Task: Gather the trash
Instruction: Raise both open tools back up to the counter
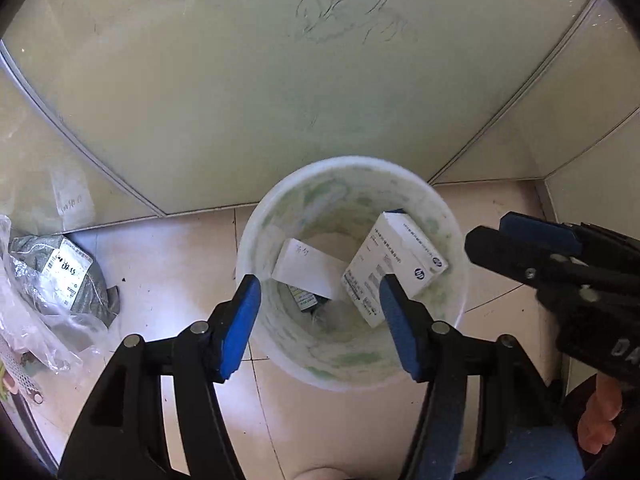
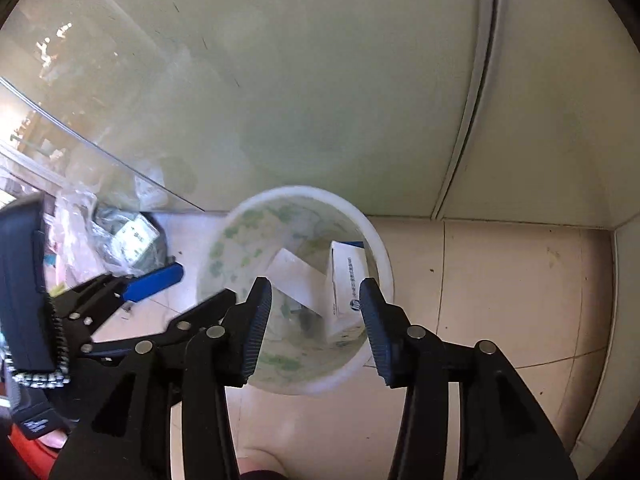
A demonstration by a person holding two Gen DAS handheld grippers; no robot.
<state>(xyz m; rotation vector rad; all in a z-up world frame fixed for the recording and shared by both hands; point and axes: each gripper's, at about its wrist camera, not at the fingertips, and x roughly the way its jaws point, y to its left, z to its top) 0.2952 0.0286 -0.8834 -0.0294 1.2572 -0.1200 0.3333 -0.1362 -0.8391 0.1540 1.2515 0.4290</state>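
So, partway done by the looks of it — a white box and a folded paper are already lying inside the bucket, with something dark underneath that can't be made out. Left of the bucket, a crumpled bag and clear plastic wrap are still left on the floor. Both the left gripper and right gripper are held wide open above the bucket — nothing is gripped.
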